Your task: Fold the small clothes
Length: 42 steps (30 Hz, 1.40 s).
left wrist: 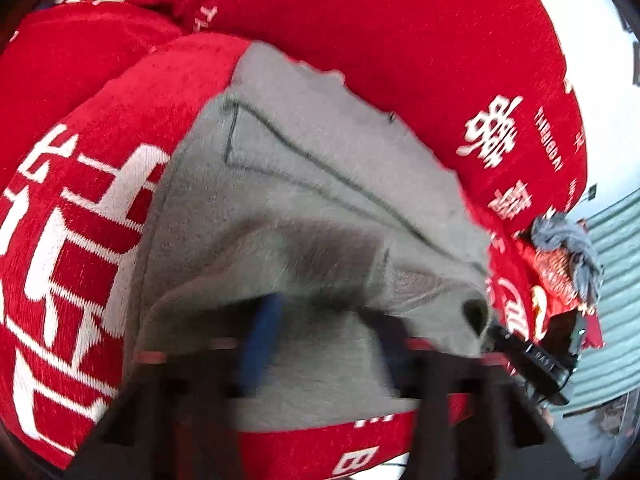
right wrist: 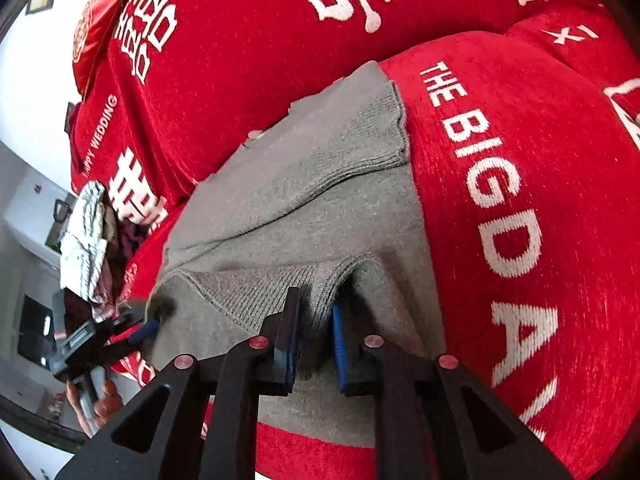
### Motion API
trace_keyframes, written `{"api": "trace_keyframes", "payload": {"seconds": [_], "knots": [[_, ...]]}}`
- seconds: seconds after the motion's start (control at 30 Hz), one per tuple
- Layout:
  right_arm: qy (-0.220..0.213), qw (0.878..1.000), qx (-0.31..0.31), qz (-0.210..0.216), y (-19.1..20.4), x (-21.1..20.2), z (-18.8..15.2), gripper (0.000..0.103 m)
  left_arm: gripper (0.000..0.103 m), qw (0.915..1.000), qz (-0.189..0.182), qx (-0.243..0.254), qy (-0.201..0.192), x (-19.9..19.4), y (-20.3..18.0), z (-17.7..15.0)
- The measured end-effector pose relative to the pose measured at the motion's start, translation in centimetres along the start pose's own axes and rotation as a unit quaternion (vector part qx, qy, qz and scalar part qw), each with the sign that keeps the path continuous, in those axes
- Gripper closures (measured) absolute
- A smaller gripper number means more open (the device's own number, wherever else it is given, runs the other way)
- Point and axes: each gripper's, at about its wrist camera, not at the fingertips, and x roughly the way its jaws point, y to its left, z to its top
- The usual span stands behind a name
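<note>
A grey knitted garment (left wrist: 320, 168) (right wrist: 320, 208) lies spread on a red sofa cover (left wrist: 400, 40) (right wrist: 520, 200) with white lettering. My right gripper (right wrist: 316, 308) is shut on a pinched fold of the garment's ribbed hem, which stands up between its blue pads. It also shows at the right edge of the left wrist view (left wrist: 500, 334). My left gripper (left wrist: 324, 320) (right wrist: 148, 330) is at the hem's other corner. Its fingers are blurred and stand apart, with the lifted grey edge draped over their tips.
A heap of other clothes (right wrist: 84, 240) (left wrist: 568, 248) sits at the end of the sofa seat. A red cushion (right wrist: 96, 20) leans at the back. A person's hand (right wrist: 108, 400) holds the left gripper. Beyond the sofa are white walls and a grey-green ribbed surface (left wrist: 612, 240).
</note>
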Motion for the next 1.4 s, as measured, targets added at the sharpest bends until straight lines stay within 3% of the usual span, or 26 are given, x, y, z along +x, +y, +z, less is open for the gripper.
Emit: {"api": "trace_keyframes", "payload": {"seconds": [0.03,0.17,0.2,0.23,0.5,0.53,0.57,0.6,0.63,0.67,0.7,0.8,0.87,0.93,1.0,1.03,1.1,1.17,1.23,1.33,1.4], "knots": [[0.0,1.0,-0.004,-0.003,0.1,0.0,0.0,0.095,0.078,1.0,-0.002,-0.006,0.001,0.1,0.3,0.1],[-0.006,1.0,-0.008,0.001,0.2,-0.5,0.0,0.095,0.079,0.9998,-0.012,-0.015,0.0,-0.3,0.7,0.3],[-0.008,1.0,-0.009,0.0,0.2,-0.5,0.0,0.096,0.083,0.9999,-0.011,-0.012,-0.001,-0.3,0.7,0.2],[-0.01,1.0,-0.01,0.0,0.2,-0.6,0.0,0.096,0.099,0.9999,-0.011,-0.008,-0.003,-0.4,0.7,0.1],[-0.01,1.0,-0.024,0.0,0.7,-0.8,0.1,0.096,0.098,0.9995,-0.02,-0.025,-0.008,-0.7,0.4,0.3],[-0.007,1.0,-0.023,0.003,0.7,-0.7,0.1,0.095,0.086,0.9992,-0.025,-0.03,-0.003,-0.7,0.5,0.3],[-0.006,1.0,-0.022,0.006,0.7,-0.7,0.2,0.094,0.067,0.9992,-0.026,-0.031,0.0,-0.8,0.6,0.3],[-0.006,1.0,-0.021,0.008,0.7,-0.7,0.2,0.093,0.018,0.9992,-0.022,-0.033,0.0,-0.9,0.7,0.2],[-0.006,1.0,-0.022,0.01,0.7,-0.7,0.2,0.092,0.003,0.9983,-0.042,-0.035,-0.021,-1.6,0.9,-0.1],[-0.006,1.0,-0.022,0.01,0.8,-0.7,0.2,0.092,0.003,0.9966,-0.05,-0.039,-0.052,-2.6,1.0,-0.5],[-0.005,1.0,-0.024,0.01,0.8,-0.7,0.2,0.092,0.003,0.9955,-0.036,-0.037,-0.079,-3.7,0.9,-0.9],[-0.003,1.0,-0.022,0.011,0.7,-0.5,0.3,0.092,0.003,0.9953,-0.025,-0.016,-0.092,-4.6,0.7,-1.0],[0.0,1.0,-0.016,0.012,0.6,-0.3,0.5,0.092,0.003,0.9963,0.01,-0.003,-0.085,-4.3,0.6,-0.4],[0.001,1.0,-0.011,0.013,0.5,-0.3,0.6,0.092,0.003,0.9922,0.055,0.044,-0.102,-4.1,0.0,0.2],[-0.005,0.999,-0.038,-0.001,1.1,-0.8,0.6,0.091,0.003,0.9796,0.115,0.121,-0.112,-3.6,-0.8,0.6],[-0.007,0.998,-0.055,-0.01,1.4,-1.0,0.6,0.089,0.003,0.9751,0.124,0.152,-0.103,-3.1,-1.2,0.7],[-0.016,0.993,-0.107,-0.038,2.4,-1.8,0.4,0.081,0.003,0.9678,0.123,0.21,-0.066,-1.8,-1.7,1.1],[-0.03,0.986,-0.153,-0.059,3.0,-2.6,0.1,0.052,0.003,0.958,0.128,0.253,-0.046,-0.8,-2.6,1.1],[-0.045,0.977,-0.192,-0.081,3.5,-3.6,-0.1,0.039,0.003,0.9501,0.131,0.281,-0.039,-0.2,-3.3,1.1],[-0.045,0.97,-0.226,-0.084,3.7,-4.2,-0.5,0.039,0.003,0.9491,0.119,0.291,-0.025,0.7,-3.5,1.4],[-0.053,0.954,-0.275,-0.105,4.5,-4.2,-1.0,0.039,0.003,0.9512,0.111,0.287,-0.018,1.3,-3.2,1.7]]}}
